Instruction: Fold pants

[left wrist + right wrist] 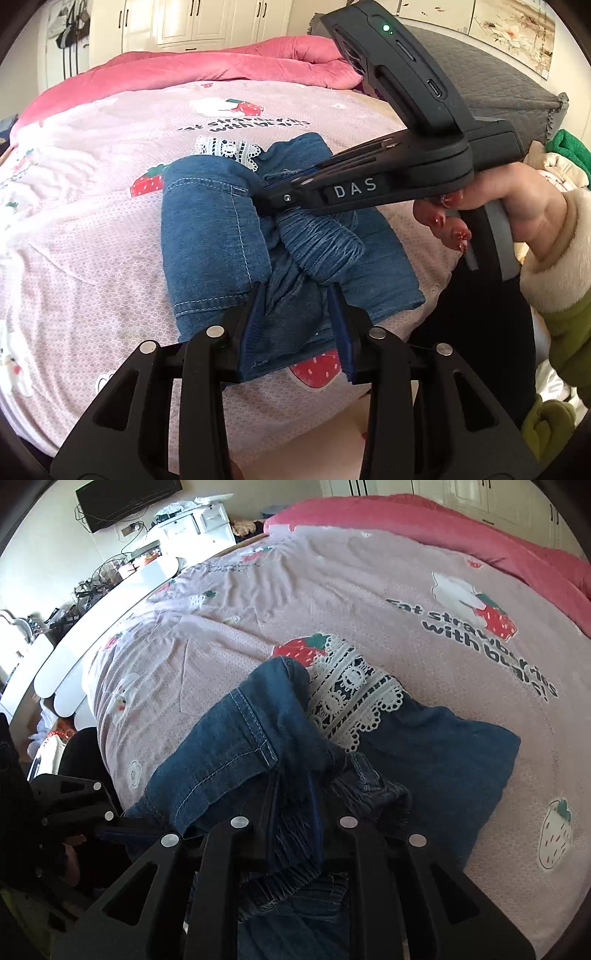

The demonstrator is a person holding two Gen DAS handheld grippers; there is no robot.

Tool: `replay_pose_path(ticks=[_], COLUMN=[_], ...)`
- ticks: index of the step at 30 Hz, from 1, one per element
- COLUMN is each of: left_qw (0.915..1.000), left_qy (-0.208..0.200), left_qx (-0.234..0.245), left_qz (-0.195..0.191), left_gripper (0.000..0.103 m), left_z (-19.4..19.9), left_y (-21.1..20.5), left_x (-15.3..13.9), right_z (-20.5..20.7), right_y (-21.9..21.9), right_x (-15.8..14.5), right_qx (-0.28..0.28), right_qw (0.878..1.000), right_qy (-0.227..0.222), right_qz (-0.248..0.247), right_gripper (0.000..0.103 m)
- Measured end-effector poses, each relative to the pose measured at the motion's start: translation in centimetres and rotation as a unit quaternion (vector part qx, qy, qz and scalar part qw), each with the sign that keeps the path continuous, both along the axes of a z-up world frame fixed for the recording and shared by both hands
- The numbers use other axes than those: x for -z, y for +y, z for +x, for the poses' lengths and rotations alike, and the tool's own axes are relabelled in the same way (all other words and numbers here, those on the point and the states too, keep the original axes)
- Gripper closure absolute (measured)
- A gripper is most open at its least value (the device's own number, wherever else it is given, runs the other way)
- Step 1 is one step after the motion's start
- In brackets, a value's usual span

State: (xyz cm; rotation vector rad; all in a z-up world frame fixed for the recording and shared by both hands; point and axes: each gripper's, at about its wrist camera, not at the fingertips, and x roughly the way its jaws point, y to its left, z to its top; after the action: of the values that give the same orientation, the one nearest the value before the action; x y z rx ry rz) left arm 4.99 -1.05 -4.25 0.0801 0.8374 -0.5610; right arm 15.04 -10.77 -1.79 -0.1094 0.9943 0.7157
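Denim pants (218, 236), one pair with white lace trim (351, 698), lie bundled on the pink strawberry bedspread (92, 206), near its front edge. Two grippers work them: the left gripper (295, 314) clenches a fold at the bundle's near edge, probably to anchor it, while the right gripper (299, 805) straddles the gathered waistband (321, 247); whether it pinches, I cannot tell.

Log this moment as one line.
jeans: folded on bed | left tongs: gripping near edge | right tongs: at waistband
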Motion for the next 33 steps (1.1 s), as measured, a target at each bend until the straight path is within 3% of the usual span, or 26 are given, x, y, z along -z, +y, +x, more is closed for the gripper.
replay_pose_path(ticks=[3, 5, 6, 7, 11, 15, 19, 22, 25, 28, 33], left_qw=[1.0000, 1.0000, 1.0000, 1.0000, 0.9997, 0.9979, 0.9954, 0.9928, 0.9885, 0.9885, 0.9856], left_qy=[0.005, 0.007, 0.005, 0.000, -0.019, -0.035, -0.015, 0.032, 0.083, 0.097, 0.128], left_qx=[0.001, 0.004, 0.005, 0.005, -0.004, -0.048, -0.088, -0.107, -0.112, -0.092, -0.076], left_qz=[-0.002, -0.003, -0.001, 0.000, -0.016, -0.025, -0.035, -0.043, -0.059, -0.070, -0.081], left_gripper=[0.066, 0.060, 0.053, 0.047, 0.034, 0.017, 0.017, 0.017, 0.017, 0.017, 0.036], left_z=[-0.1, -0.4, -0.6, -0.9, -1.4, 0.0, 3.2, 6.0, 8.3, 8.7, 9.3], left_y=[-0.1, -0.3, -0.3, -0.3, 0.9, 3.5, 5.5, 6.3, 6.5, 5.9, 4.8], left_x=[-0.2, -0.5, -0.8, -1.3, -3.5, -5.0, -4.7, -3.0, -1.0, 0.0, 1.9], right_z=[-0.7, -1.7, -2.3, -2.9, -4.4, -5.1, -5.2, -5.0, -4.5, -4.1, -3.6], right_y=[-1.2, -2.6, -3.3, -4.2, -8.0, -10.6, -10.9, -10.6, -10.4, -10.0, -9.7], right_x=[-1.5, -3.0, -3.7, -4.4, -4.9, -3.6, -1.7, -0.3, 1.0, 1.8, 2.2], right_qx=[0.004, 0.017, 0.031, 0.046, 0.101, 0.144, 0.163, 0.177, 0.194, 0.194, 0.192], right_qw=[0.999, 0.997, 0.995, 0.993, 0.985, 0.979, 0.978, 0.976, 0.974, 0.975, 0.975], right_qy=[-0.005, -0.017, -0.029, -0.044, -0.048, -0.033, -0.009, 0.009, 0.020, 0.030, 0.035], right_qz=[0.041, 0.078, 0.087, 0.094, 0.130, 0.138, 0.126, 0.123, 0.115, 0.106, 0.108], right_gripper=[0.081, 0.062, 0.041, 0.035, 0.034, 0.030, 0.030, 0.030, 0.030, 0.037, 0.047])
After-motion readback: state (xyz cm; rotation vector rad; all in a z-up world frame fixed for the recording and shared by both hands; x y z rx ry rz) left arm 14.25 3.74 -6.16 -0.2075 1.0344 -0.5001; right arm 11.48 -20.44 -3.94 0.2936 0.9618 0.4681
